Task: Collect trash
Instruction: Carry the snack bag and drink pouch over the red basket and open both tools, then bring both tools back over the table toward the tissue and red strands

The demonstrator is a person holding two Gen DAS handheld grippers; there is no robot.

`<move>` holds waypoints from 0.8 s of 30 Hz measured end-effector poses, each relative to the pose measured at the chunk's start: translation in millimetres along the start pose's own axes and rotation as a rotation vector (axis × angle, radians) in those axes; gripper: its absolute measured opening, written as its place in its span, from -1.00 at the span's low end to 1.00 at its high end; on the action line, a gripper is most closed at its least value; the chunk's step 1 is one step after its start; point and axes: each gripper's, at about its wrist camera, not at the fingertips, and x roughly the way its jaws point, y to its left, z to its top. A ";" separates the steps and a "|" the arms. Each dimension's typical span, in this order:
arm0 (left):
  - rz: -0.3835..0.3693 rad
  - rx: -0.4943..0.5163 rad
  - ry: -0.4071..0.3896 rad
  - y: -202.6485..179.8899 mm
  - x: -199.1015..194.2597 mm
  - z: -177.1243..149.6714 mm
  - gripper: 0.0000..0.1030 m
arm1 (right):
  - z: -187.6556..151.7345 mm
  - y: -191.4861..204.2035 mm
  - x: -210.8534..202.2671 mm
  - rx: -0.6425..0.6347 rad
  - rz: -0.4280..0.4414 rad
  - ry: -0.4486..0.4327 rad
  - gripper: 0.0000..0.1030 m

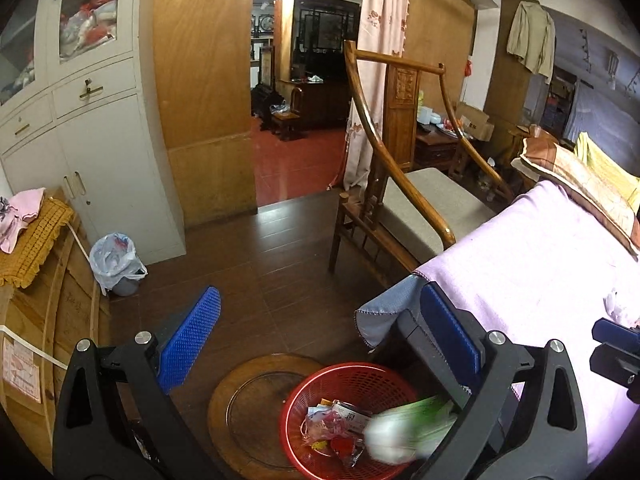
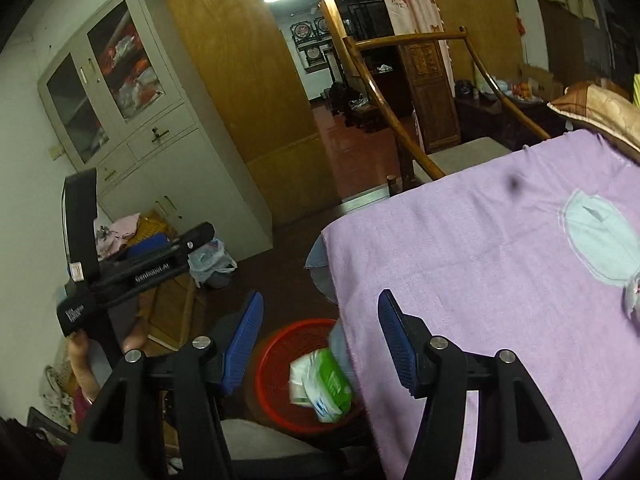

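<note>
The blue ribbed fingers (image 2: 244,344) of the right gripper (image 2: 320,340) stand released, with nothing between the pads. In the gap between them, at the lower centre of the right wrist view, a green-and-white tissue packet (image 2: 324,388) appears blurred over the red plastic basket (image 2: 276,364); contact with the basket cannot be determined. The left gripper (image 1: 320,340) also stands wide apart and grips nothing, its fingers (image 1: 188,340) framing the floor at the lower part of the left wrist view.

Containers:
- Red plastic basket: it sits at the bottom centre of both views, on a round wooden tray (image 1: 240,408), just beside the bed edge. It holds crumpled wrappers (image 1: 332,428) in pink, red and white, plus the blurred tissue packet at its right side.
- Small waste bin (image 1: 118,264): located at the left of the left wrist view, against the grey metal cabinet (image 1: 100,140). It is lined with a white plastic bag; its contents cannot be made out.

Remaining trash: a pale blue face mask (image 2: 600,236) lies flat on the purple bed sheet (image 2: 460,260) at the right of the right wrist view. A crumpled clear wrapper (image 2: 634,292) lies just below it at the frame edge.

A wooden armchair (image 1: 400,200) stands beyond the bed.
</note>
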 end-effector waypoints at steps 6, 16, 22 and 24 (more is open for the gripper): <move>-0.055 0.018 0.024 -14.8 -0.7 -4.5 0.87 | -12.3 -21.7 -30.0 0.028 -0.075 -0.040 0.15; -0.229 0.150 0.085 -90.1 -13.2 -21.4 0.87 | -50.2 -97.4 -131.5 0.146 -0.291 -0.176 0.29; -0.349 0.260 0.126 -164.3 -17.8 -32.5 0.87 | -87.8 -150.4 -196.4 0.244 -0.451 -0.242 0.51; -0.382 0.299 0.128 -190.9 -17.8 -34.9 0.87 | -100.7 -169.0 -216.2 0.275 -0.518 -0.258 0.59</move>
